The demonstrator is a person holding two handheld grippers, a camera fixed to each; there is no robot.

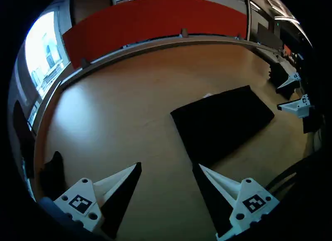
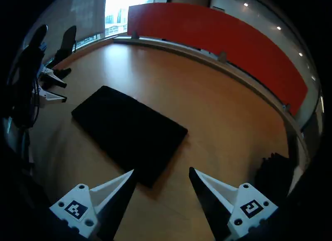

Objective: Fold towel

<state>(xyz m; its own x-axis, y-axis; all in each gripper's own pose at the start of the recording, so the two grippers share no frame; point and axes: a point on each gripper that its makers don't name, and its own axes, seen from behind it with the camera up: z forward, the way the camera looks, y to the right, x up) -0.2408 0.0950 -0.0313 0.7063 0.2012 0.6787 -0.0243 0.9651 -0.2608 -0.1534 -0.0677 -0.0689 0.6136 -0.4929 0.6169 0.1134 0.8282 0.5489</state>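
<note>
Ahead of spread jaws: black towel (image 2: 128,131), seemingly folded, on table (image 2: 232,116).

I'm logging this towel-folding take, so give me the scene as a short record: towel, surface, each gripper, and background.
towel: black rectangular cloth towel, lying flat; layers cannot be told
surface: light brown wooden table
left gripper: open, holding nothing, fingertips near a towel corner
right gripper: open, holding nothing, fingertips near a towel corner
background: red flat partition panel along the table's far edge
</note>
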